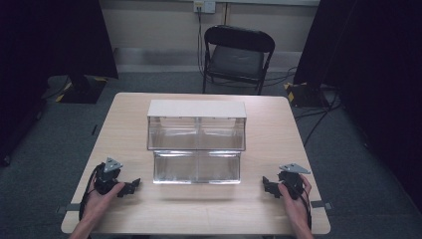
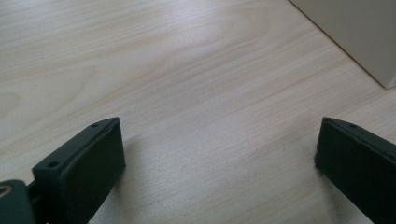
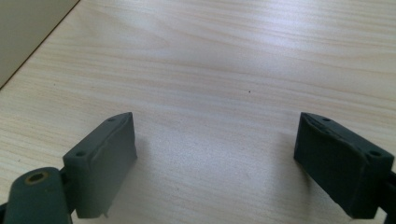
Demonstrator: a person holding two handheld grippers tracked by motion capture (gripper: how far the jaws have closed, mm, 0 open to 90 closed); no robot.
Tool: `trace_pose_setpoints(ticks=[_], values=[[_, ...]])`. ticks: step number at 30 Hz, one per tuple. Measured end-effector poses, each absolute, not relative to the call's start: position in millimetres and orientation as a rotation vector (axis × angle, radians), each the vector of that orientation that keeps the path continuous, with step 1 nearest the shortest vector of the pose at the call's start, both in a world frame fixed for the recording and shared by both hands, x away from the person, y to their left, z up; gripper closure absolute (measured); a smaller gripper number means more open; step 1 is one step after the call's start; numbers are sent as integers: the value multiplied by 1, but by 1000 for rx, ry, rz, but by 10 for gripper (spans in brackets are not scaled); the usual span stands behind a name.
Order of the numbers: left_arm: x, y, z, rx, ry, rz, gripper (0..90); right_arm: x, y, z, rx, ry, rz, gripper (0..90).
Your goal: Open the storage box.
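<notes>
Left gripper (image 1: 130,187): resting on the table, jaws wide apart, nothing between them.
Clear two-tier bin (image 1: 196,144): mid-table, between the grippers and beyond them, white lid on top.
Right gripper (image 1: 269,186): likewise down — jaws spread, empty.
Doing it well: I'd bring both in level, one to each end wall, and close evenly.
Table (image 1: 268,209): pale wood grain, bare.
Room: grey carpet, black folding chair (image 1: 238,56) behind — dark curtains either side.

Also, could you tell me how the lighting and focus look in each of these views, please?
High view: dim, dark at the edges, glare on the clear tiered box. Left gripper view: a soft sheen on the table, near tongs slightly blurred. Right gripper view: similar sheen, tongs sharper.
</notes>
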State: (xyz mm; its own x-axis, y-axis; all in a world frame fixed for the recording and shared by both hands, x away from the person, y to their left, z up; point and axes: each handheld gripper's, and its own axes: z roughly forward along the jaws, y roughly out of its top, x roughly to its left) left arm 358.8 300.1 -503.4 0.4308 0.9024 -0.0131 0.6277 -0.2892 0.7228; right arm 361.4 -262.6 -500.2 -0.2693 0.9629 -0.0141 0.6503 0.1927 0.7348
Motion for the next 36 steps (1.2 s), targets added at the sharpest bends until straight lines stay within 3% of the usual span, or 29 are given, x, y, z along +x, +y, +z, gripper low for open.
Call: trace_pose_setpoints(ticks=[3, 6, 36], values=[[358, 300, -502, 2033, 1269, 542, 62, 361, -263, -500, 1504, 1994, 861, 121], [357, 299, -499, 2020, 1281, 539, 180, 361, -263, -500, 1504, 1994, 861, 121], [320, 269, -460, 1965, 1015, 420, 176, 361, -263, -500, 1502, 1995, 861, 120]])
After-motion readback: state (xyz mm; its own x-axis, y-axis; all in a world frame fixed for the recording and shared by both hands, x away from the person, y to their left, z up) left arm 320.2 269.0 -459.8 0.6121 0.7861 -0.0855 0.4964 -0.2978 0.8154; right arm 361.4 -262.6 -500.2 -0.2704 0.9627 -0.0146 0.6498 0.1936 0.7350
